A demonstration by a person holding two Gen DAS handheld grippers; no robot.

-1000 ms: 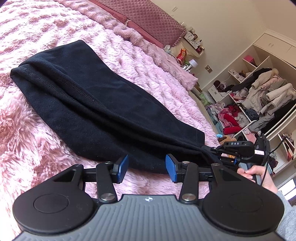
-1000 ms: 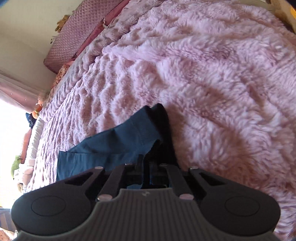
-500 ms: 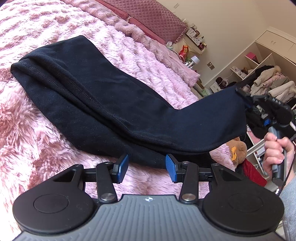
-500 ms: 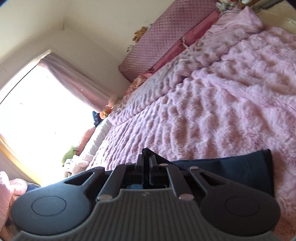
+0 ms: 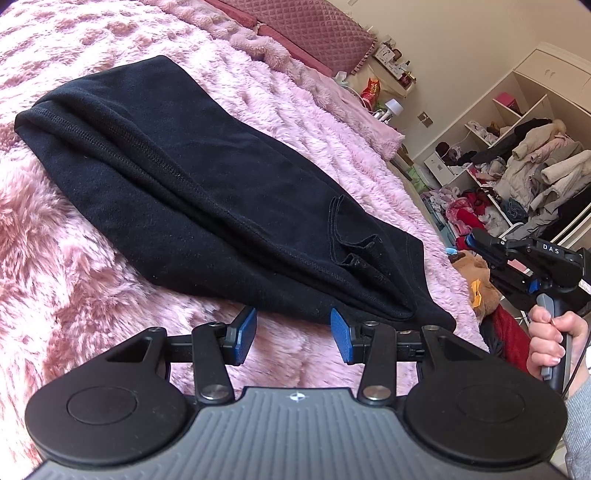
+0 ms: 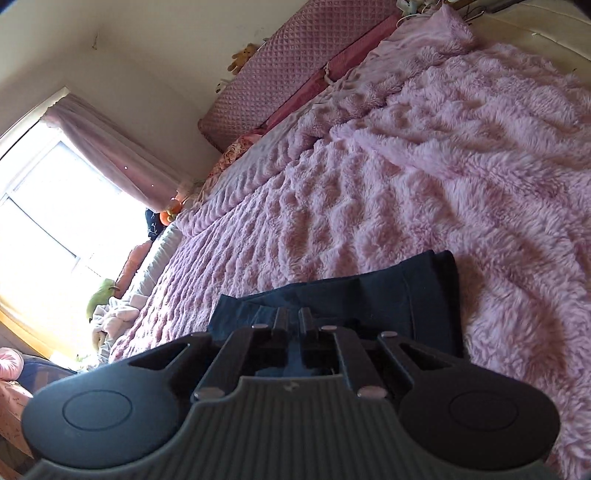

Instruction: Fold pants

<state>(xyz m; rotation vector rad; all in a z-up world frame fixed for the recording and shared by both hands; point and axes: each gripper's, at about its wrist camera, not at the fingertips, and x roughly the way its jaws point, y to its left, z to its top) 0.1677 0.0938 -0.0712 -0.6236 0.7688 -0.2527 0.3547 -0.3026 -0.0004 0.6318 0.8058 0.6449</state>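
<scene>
Black pants (image 5: 229, 206) lie folded near the bed's (image 5: 74, 280) edge, legs now doubled over. My right gripper (image 5: 471, 240), nearly pressed together, has let go and lifted; my left gripper (image 5: 293, 334) hangs spread, empty.

Two fisheye views, each looking forward along a handheld gripper, both angled down onto a bed covered by a fluffy pink blanket (image 5: 92, 258).

The left wrist view sits low and close over the blanket's near edge, facing along the bed toward a quilted headboard cushion (image 5: 314, 33) and cluttered shelves (image 5: 517, 177) beyond the blanket's far right side.

The right wrist view is tilted, looking from off the blanket's side across it toward a bright window (image 6: 55, 221) past its far left edge.

Both views share the blanket, the black pants (image 5: 221, 195) lying on it, and the headboard cushion.
</scene>
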